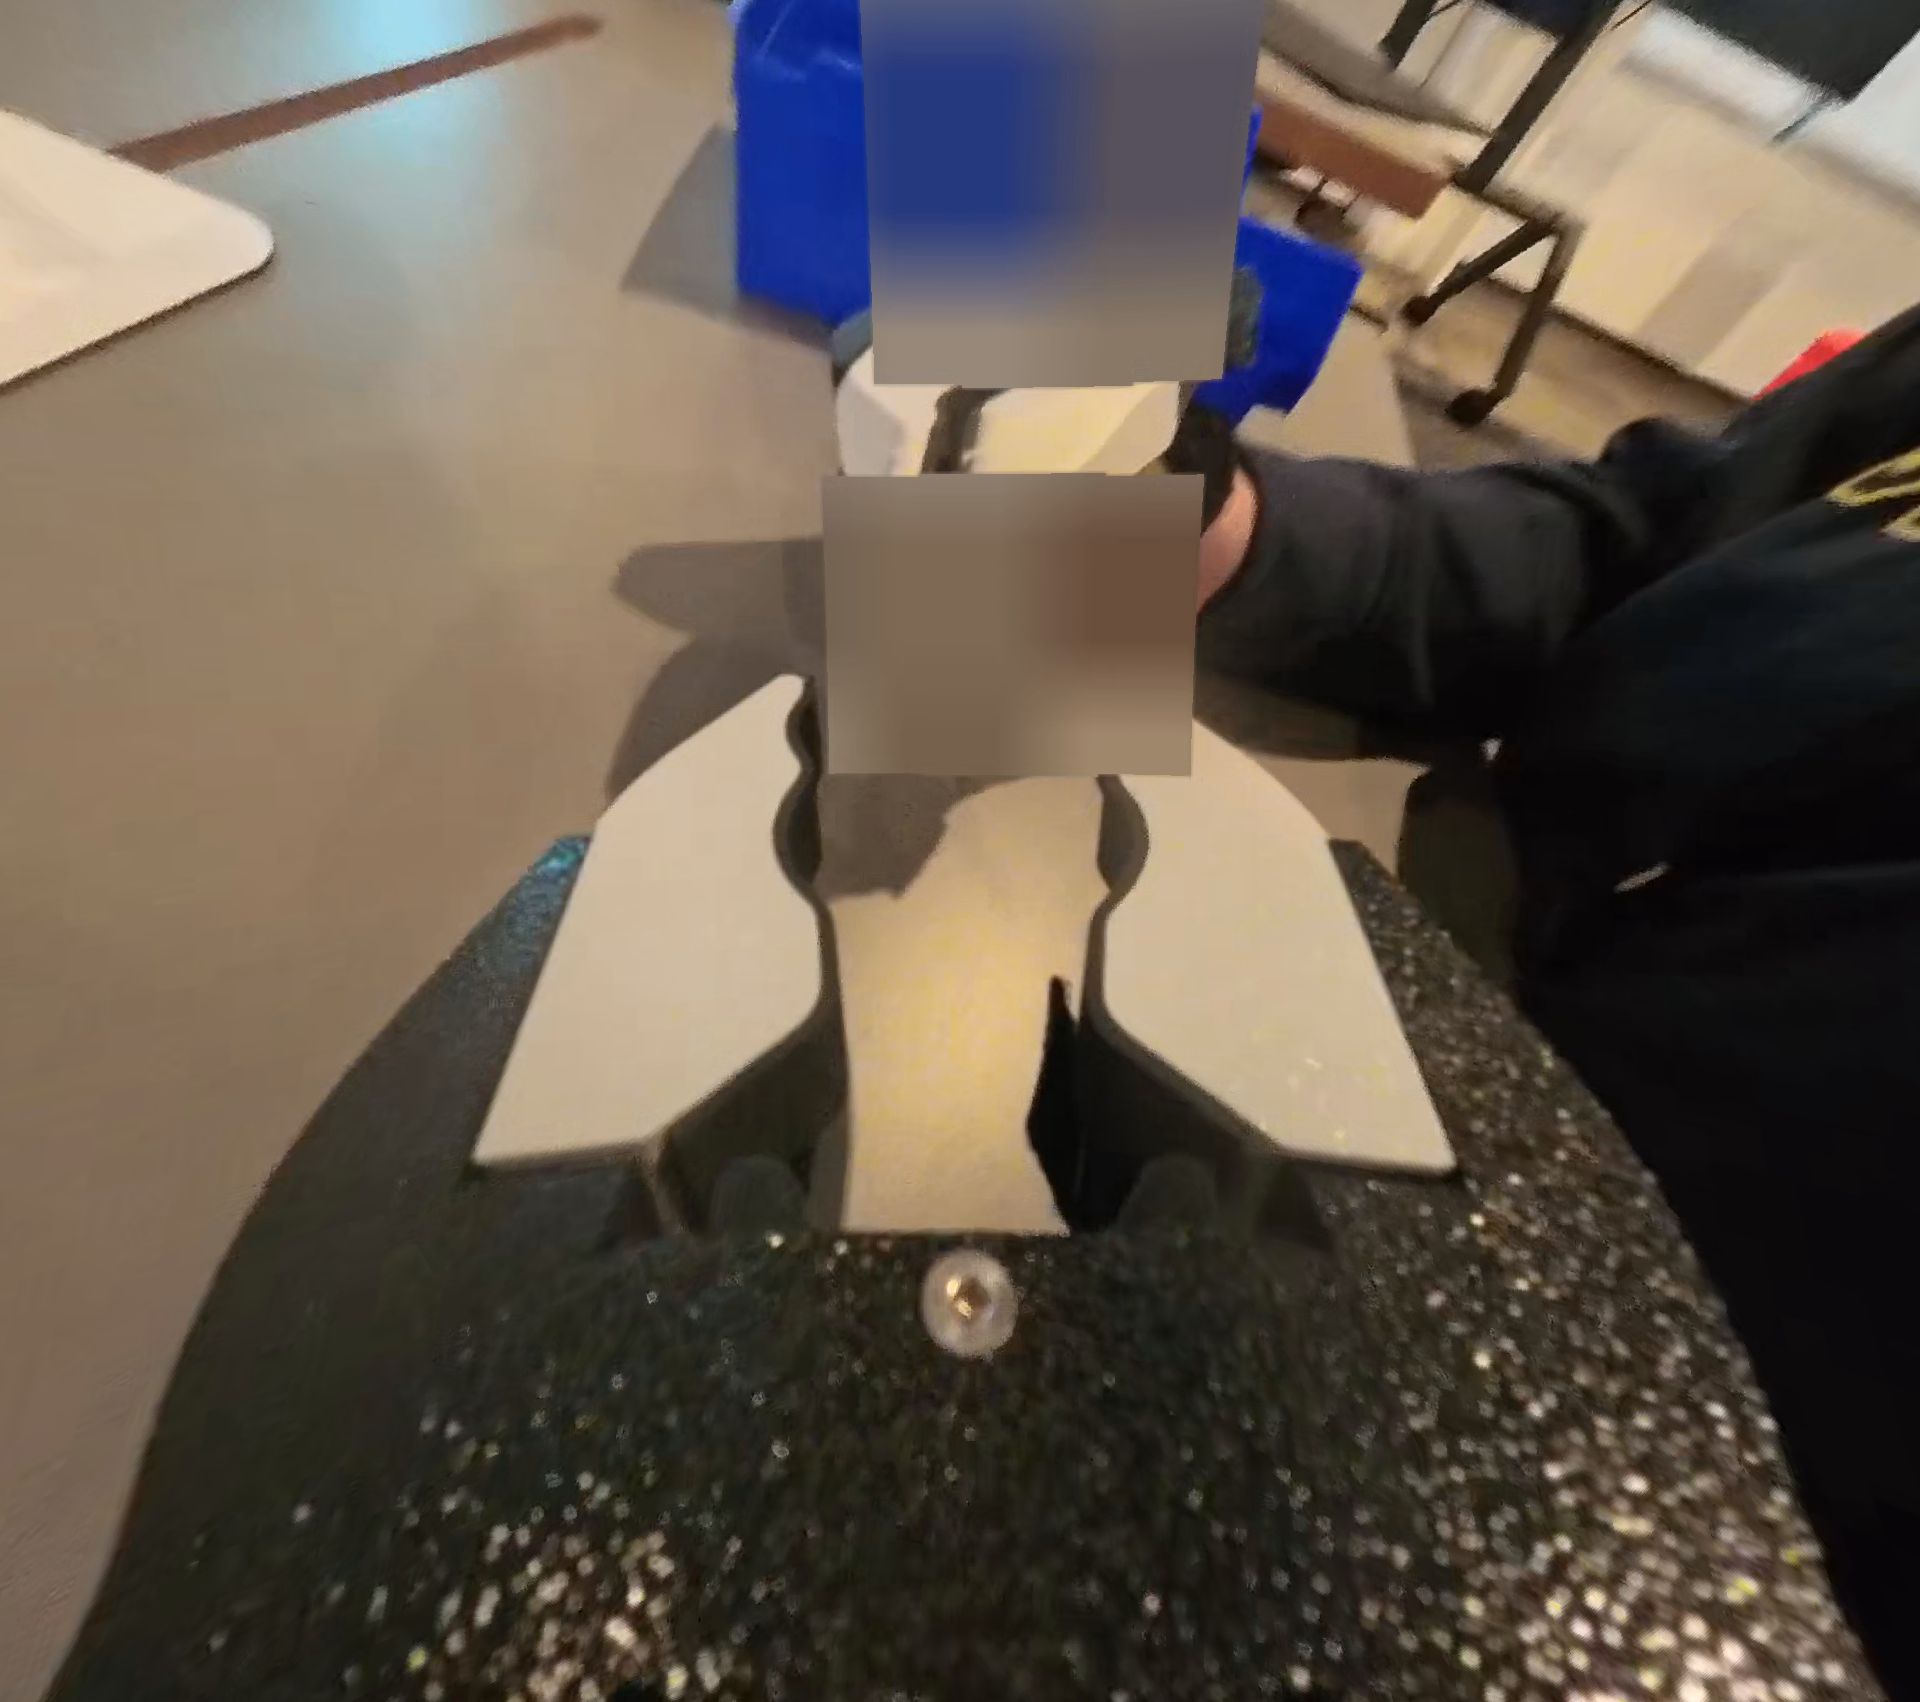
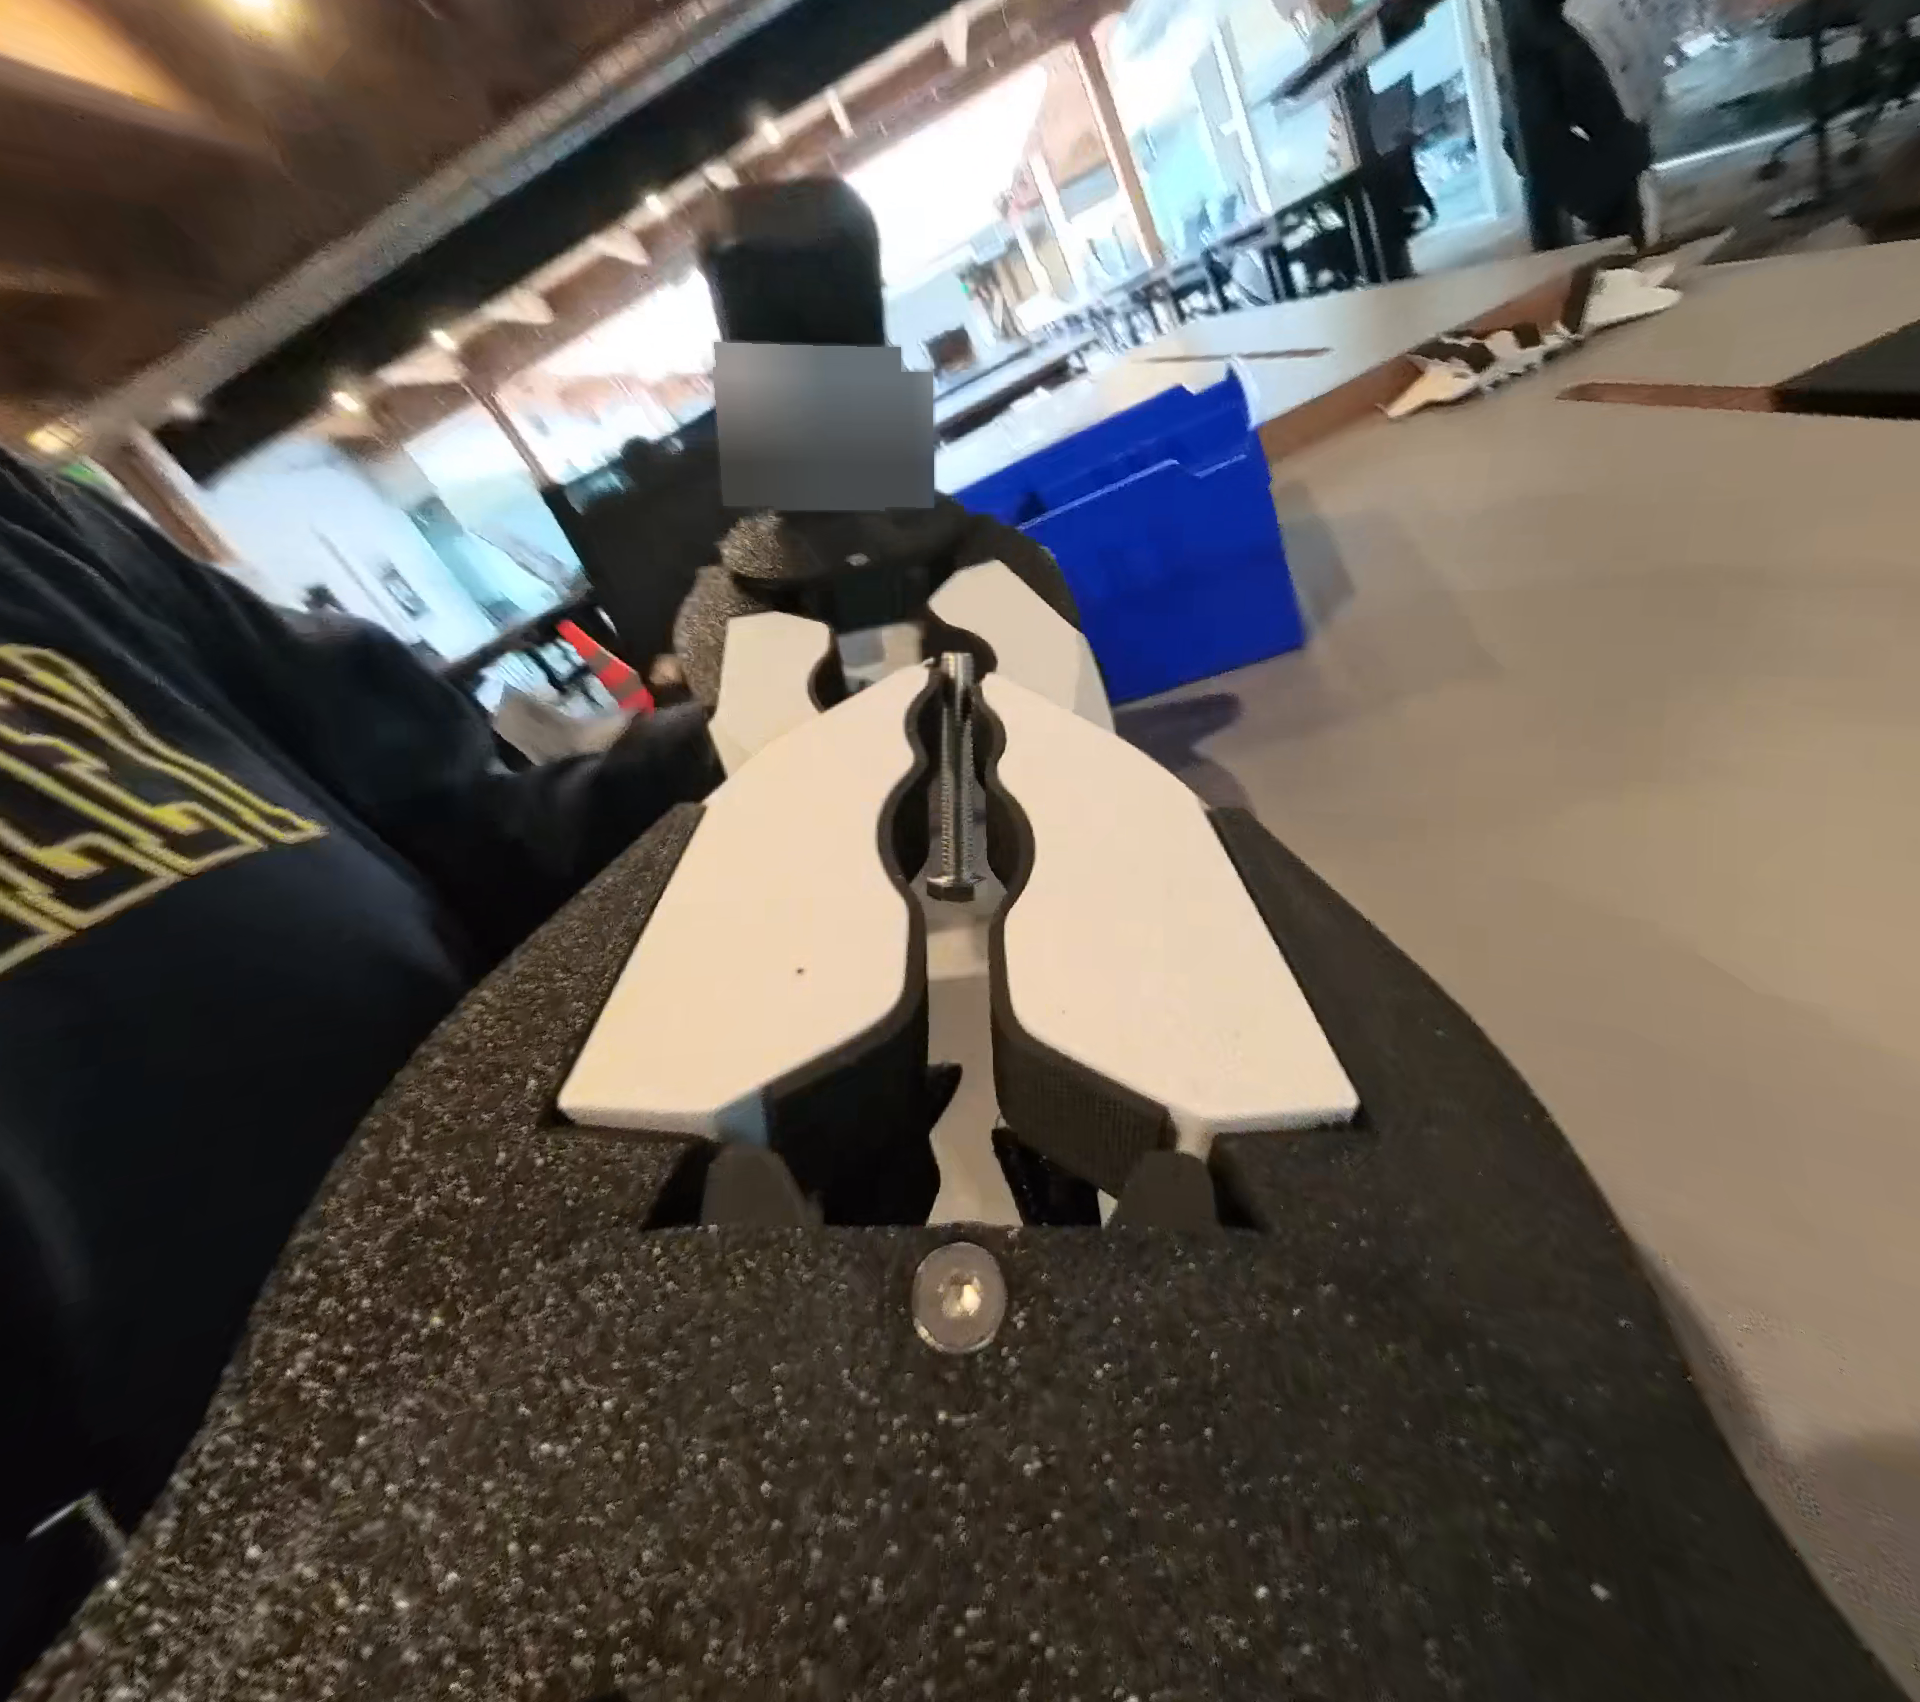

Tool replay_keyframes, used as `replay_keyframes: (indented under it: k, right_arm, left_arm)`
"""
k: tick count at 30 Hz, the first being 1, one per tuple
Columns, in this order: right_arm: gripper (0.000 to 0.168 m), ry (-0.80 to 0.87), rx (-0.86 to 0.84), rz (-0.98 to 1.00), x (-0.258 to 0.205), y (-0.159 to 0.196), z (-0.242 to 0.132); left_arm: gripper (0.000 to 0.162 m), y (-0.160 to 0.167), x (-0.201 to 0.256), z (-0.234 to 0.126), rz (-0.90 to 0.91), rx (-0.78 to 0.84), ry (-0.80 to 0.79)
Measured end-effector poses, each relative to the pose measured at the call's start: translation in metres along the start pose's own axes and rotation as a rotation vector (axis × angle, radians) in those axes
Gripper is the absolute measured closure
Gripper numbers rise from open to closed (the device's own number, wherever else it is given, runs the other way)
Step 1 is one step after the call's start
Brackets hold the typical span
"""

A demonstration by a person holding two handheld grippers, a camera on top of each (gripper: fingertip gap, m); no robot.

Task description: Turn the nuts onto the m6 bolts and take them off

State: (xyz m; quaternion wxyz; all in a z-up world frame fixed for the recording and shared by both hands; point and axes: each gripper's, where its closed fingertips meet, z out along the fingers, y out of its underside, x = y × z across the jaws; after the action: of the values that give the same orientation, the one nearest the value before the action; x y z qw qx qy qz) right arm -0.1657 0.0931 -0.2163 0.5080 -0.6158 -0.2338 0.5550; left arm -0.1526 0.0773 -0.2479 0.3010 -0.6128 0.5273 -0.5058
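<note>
Right gripper (image 2: 956, 696) clamped along bolt (image 2: 954, 785), head toward camera, thread tip aimed at left gripper (image 2: 894, 650) opposite, likely for nut work; nut not visible

Left jaws (image 1: 961, 722) parted, contents masked; blue bin (image 2: 1153, 530) behind on table (image 2: 1558, 717)

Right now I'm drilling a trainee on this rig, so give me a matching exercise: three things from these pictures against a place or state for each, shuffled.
Things:
1. bolt
2. blue bin
3. dark sleeve

Places or states:
a. stands on the grey table
b. at the left edge of the right wrist view
c. clamped in the right gripper, head toward the camera

Pairs: 1-c, 2-a, 3-b
</note>
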Motion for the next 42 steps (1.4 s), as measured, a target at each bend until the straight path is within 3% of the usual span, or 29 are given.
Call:
replay_keyframes:
  k: [4, 6, 12, 16, 19, 21, 24, 29, 34, 39, 42]
  right_arm:
    - [0.163, -0.023, 0.022, -0.016, -0.005, 0.001, 0.0]
    - [0.163, -0.035, 0.029, -0.035, -0.009, -0.001, -0.001]
    - [0.164, -0.017, -0.003, -0.133, -0.011, -0.004, -0.015]
    - [0.168, 0.029, -0.034, -0.194, -0.008, -0.002, -0.018]
    - [0.151, 0.003, -0.059, -0.177, -0.013, -0.001, -0.017]
    - [0.148, -0.003, -0.079, -0.165, -0.014, 0.001, -0.014]
    - [0.163, -0.013, -0.108, -0.166, -0.015, 0.007, -0.01]
    - [0.163, -0.005, -0.125, -0.232, -0.018, 0.009, -0.009]
    - [0.163, -0.01, -0.126, -0.263, -0.018, 0.013, -0.007]
    - [0.163, -0.012, -0.124, -0.281, -0.019, 0.012, -0.008]
    - [0.163, -0.023, -0.13, -0.281, -0.021, 0.014, -0.007]
  left_arm:
    - [0.125, -0.004, 0.01, 0.015, -0.025, 0.019, 0.095]
    - [0.151, -0.008, 0.013, 0.017, -0.029, 0.05, 0.117]
    - [0.157, -0.008, 0.01, 0.003, 0.001, 0.051, 0.076]
    - [0.157, -0.003, 0.009, -0.001, 0.062, 0.012, 0.028]
    - [0.157, -0.001, 0.009, 0.0, 0.099, -0.009, 0.009]
    - [0.157, 0.002, 0.011, 0.002, 0.117, -0.033, 0.013]
    - [0.157, 0.005, 0.012, 0.006, 0.142, -0.06, 0.0]
    - [0.157, 0.008, 0.016, 0.006, 0.14, -0.062, 0.025]
    - [0.128, 0.021, 0.017, 0.009, 0.101, -0.151, 0.053]
    - [0.135, 0.022, 0.02, 0.009, 0.1, -0.137, 0.071]
    - [0.15, 0.023, 0.016, 0.009, 0.099, -0.136, 0.045]
